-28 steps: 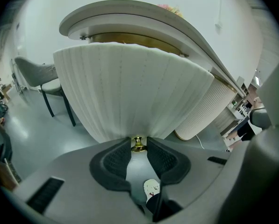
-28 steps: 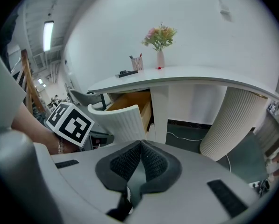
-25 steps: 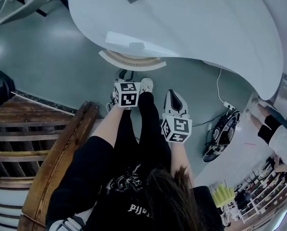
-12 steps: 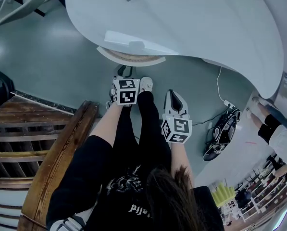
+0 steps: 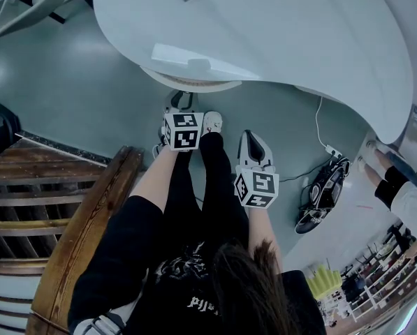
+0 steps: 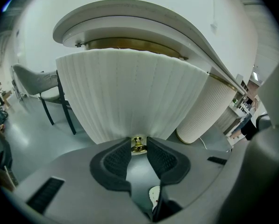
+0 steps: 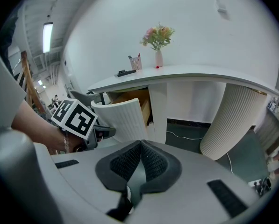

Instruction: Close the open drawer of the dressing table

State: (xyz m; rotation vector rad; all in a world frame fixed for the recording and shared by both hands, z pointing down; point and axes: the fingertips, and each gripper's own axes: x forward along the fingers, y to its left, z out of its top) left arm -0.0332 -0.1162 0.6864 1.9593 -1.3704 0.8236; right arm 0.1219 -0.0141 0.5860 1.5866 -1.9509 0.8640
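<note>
Head view looks down past the person's black clothes to both arms stretched toward the white table (image 5: 299, 33). The left gripper (image 5: 181, 107) reaches furthest and points down at the drawer (image 5: 191, 82), which sticks out from under the table's near edge. The right gripper (image 5: 250, 137) hangs lower in the picture, well short of the table, over bare grey-green floor (image 5: 68, 82).

Left gripper view has the claw (image 6: 139, 146) half closed, with its pads pinching the small brass knob (image 6: 138, 144) at the foot of the drawer's ribbed, curved front (image 6: 134, 92). Right gripper view shows that claw (image 7: 140, 148) pinched shut with nothing in it.

A wooden stair rail (image 5: 89, 222) runs beside the person, away from the table, and a cable (image 5: 320, 128) trails across the floor by the table's far end.

Only the right gripper view shows how far out the drawer (image 7: 118, 118) is: bare wood (image 7: 134, 99) shows between its front and the table (so it isn't home). That view also catches a vase of flowers (image 7: 158, 38) on top and the table's ribbed pedestal (image 7: 230, 120). A grey chair (image 6: 41, 85) beside the table shows plainly only in the left gripper view.
</note>
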